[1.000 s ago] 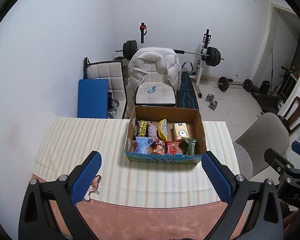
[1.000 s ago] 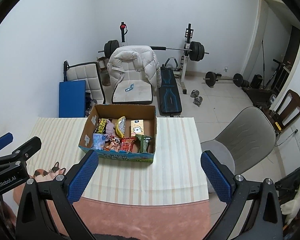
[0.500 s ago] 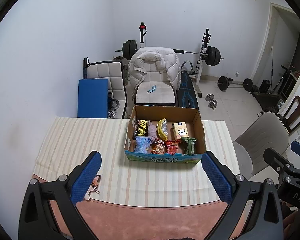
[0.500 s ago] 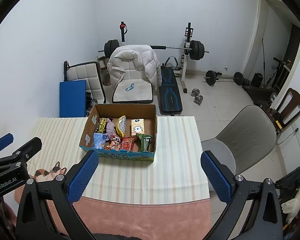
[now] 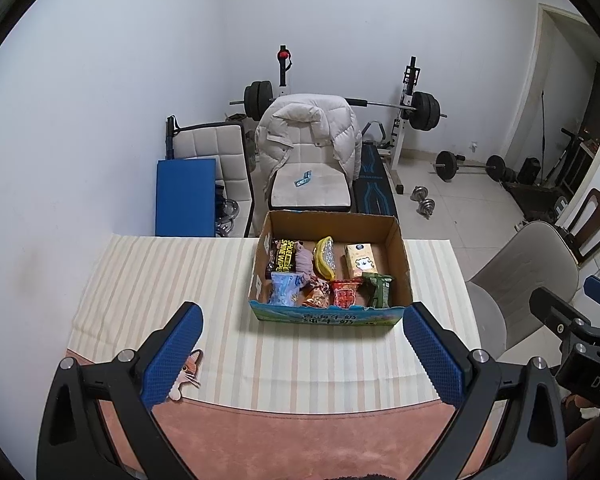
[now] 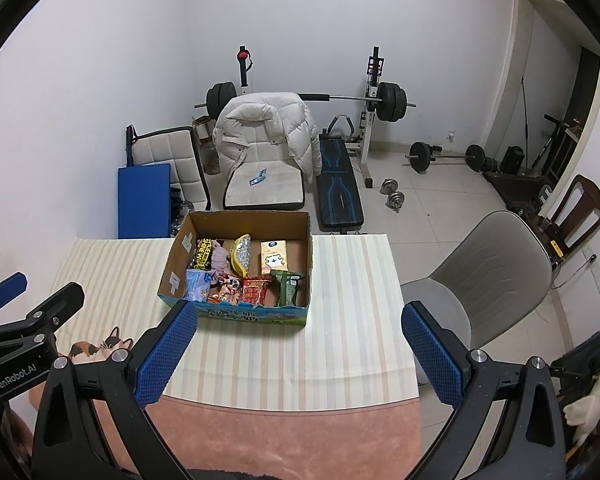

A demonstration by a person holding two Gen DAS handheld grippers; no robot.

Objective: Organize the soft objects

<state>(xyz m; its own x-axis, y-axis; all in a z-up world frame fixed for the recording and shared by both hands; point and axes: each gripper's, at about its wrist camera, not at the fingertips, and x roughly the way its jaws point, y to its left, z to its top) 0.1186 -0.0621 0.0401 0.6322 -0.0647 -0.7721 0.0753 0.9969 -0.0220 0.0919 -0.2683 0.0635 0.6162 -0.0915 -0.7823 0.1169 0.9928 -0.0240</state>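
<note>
Soft packets (image 5: 315,280) crowd the cardboard box (image 5: 400,248) — lower ones half-hidden; both grippers' jaws apart, empty.

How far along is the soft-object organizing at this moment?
Barely begun, it seems. Every item, including the yellow pouch and blue packet, sits in the cardboard box. The left hand-held gripper and right hand-held gripper hover open, holding nothing. All sorting remains.
</note>
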